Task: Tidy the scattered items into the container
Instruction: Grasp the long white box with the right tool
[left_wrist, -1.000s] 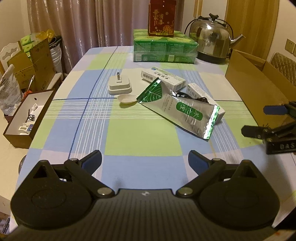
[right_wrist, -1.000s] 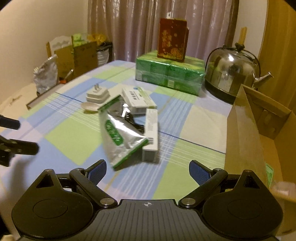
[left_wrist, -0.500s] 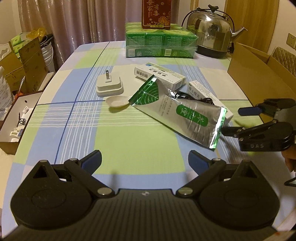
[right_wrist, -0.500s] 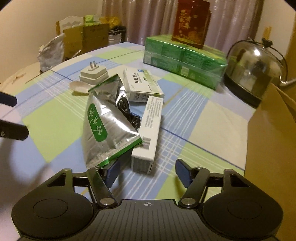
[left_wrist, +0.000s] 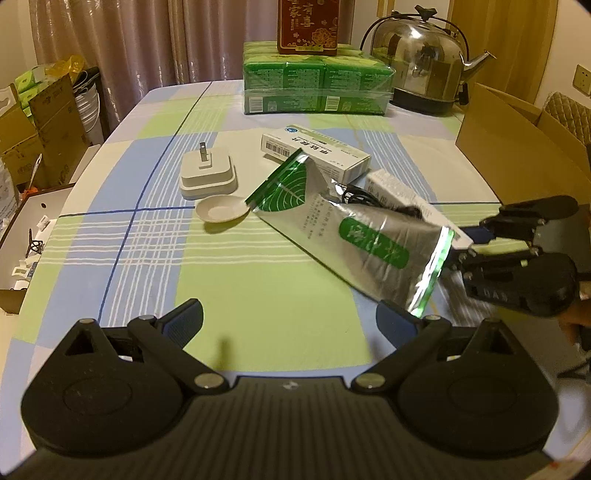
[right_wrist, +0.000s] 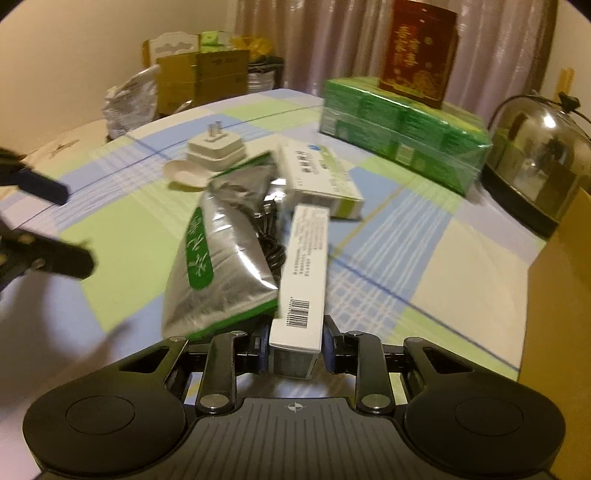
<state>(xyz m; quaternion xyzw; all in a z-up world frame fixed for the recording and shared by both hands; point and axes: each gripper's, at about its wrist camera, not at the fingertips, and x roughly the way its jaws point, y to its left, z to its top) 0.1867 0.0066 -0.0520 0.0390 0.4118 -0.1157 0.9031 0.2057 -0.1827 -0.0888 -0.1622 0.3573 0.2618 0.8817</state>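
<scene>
A long white carton (right_wrist: 304, 273) with a barcode end sits pinched between our right gripper (right_wrist: 293, 345) jaws. Our left gripper (left_wrist: 290, 319) stays spread wide, holding nothing.

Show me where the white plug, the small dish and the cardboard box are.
plug (left_wrist: 208, 173): left wrist view, on its white body.
dish (left_wrist: 221, 209): left wrist view, in its hollow.
box (left_wrist: 517, 158): left wrist view, on its near brown wall.
</scene>
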